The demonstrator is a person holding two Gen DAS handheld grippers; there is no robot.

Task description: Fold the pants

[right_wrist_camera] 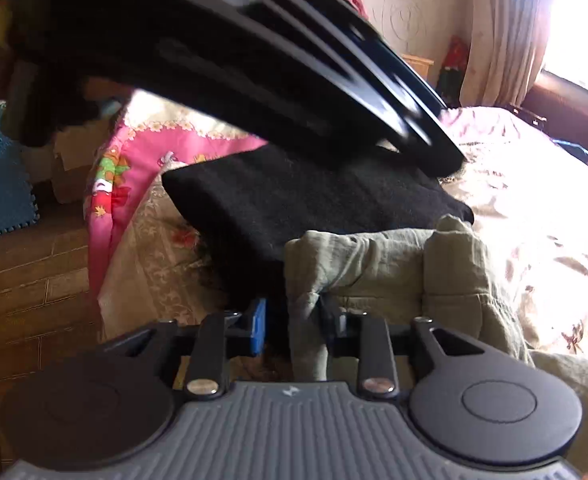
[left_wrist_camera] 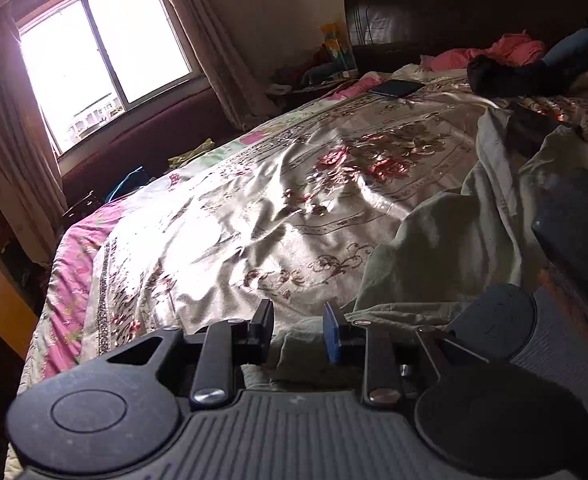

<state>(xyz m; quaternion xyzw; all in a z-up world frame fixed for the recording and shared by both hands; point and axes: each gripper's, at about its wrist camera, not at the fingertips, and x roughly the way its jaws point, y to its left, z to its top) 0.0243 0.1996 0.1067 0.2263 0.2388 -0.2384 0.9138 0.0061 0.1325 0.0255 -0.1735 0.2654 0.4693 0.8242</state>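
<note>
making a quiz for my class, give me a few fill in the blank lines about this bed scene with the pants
1. The crumpled olive-green cotton pants lie on a floral satin ____.
2. Beyond the pants in the right wrist view lies a folded ____ woollen cloth.
3. A fold of the pants hangs between the fingers of the ____ claw.
4. Near the dark wooden headboard lies a flat dark ____.

Missing words: bedspread; black; right; phone

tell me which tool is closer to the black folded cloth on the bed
Right. The right tool sits just below the black folded cloth, with olive pants fabric between its fingers. The left tool is over the pants' edge; that cloth isn't clearly visible in its view.
</note>
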